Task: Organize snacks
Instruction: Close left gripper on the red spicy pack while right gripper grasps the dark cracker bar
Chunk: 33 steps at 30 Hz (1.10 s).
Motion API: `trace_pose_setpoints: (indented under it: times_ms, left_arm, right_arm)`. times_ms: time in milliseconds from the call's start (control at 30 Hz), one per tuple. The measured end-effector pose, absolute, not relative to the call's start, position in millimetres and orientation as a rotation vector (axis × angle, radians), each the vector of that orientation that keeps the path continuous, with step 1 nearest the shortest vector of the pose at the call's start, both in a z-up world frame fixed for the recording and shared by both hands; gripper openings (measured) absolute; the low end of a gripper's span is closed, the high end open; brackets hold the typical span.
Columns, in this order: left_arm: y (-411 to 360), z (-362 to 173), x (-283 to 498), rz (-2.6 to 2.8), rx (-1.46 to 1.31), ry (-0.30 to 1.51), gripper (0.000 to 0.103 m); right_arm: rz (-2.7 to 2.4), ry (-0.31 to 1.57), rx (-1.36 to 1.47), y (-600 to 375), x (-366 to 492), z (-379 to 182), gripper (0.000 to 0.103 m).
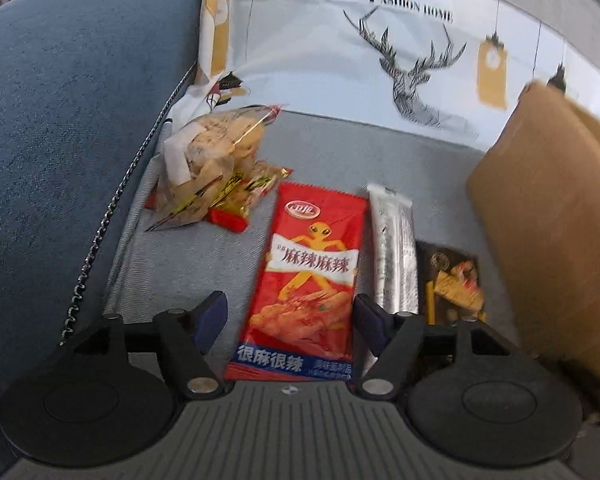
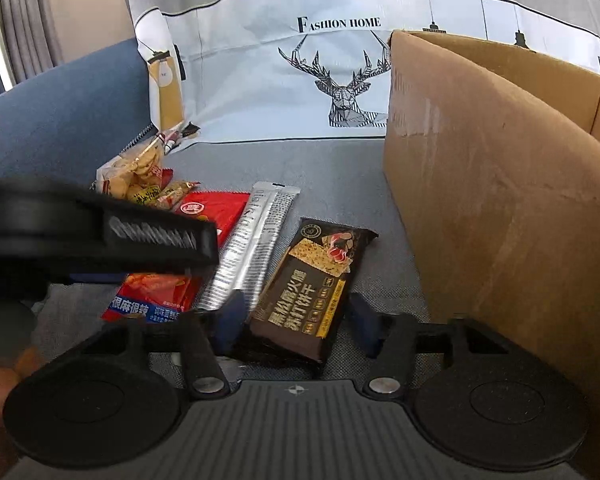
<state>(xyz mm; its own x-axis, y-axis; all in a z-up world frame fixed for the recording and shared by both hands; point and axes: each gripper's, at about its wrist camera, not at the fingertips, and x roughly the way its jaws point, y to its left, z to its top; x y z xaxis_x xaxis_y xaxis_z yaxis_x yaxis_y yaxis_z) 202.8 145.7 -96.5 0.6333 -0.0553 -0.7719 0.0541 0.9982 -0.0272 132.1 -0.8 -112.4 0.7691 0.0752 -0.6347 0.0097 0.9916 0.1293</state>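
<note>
Red snack packet (image 1: 306, 280) between left jaws, untouched, black cracker pack (image 2: 308, 284) between right jaws

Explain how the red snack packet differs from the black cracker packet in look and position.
The red snack packet shows an orange figure; the black cracker packet pictures a cracker. The red one lies left of the silver sachet, the black one right, nearer the cardboard box. Both lie flat on the sofa.

Soft, even daylight fills both views, brightest at the curtain (image 2: 16, 20) in the upper left. Shadows are faint. The silver packet (image 2: 256, 236) shows glare. Fisheye bending curves the edges, and the corners darken. The red packet (image 1: 308, 280) looks slightly smeared; the left gripper (image 2: 100, 232) crossing the right view is blurred.
</note>
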Motion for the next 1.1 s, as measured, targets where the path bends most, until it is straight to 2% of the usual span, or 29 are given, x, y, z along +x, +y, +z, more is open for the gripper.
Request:
trace_pose_setpoints:
  times_ms: [67, 133, 333, 767, 867, 933, 1100]
  left_arm:
    - [144, -96, 202, -0.05, 0.031, 0.883, 0.061]
    - [145, -95, 198, -0.043, 0.059, 0.879, 0.056]
    - [159, -85, 178, -0.008, 0.018, 0.907, 0.052]
    - [159, -69, 112, 0.077, -0.061, 1.096, 0.053]
    - [154, -74, 112, 0.071, -0.029, 1.127, 0.057]
    - [153, -73, 113, 0.068, -0.034, 1.125, 0.06]
    - [147, -74, 119, 0.063, -0.013, 1.129, 0.066]
  right_arm:
    - [0.042, 0.685, 0.128, -3, 131, -112, 0.043]
    - [0.059, 0.681, 0.13, -4, 130, -111, 0.041]
    - [0.141, 0.68, 0.09, -3, 113, -100, 0.04]
    - [0.329, 0.87, 0.016, -4, 29, -75, 0.039]
    - [0.36, 0.903, -0.01, -1, 20, -84, 0.041]
    - [0.364, 0.886, -0.046, 2, 20, -86, 0.05]
    - [0.358, 0.893, -0.031, -2, 27, -91, 0.053]
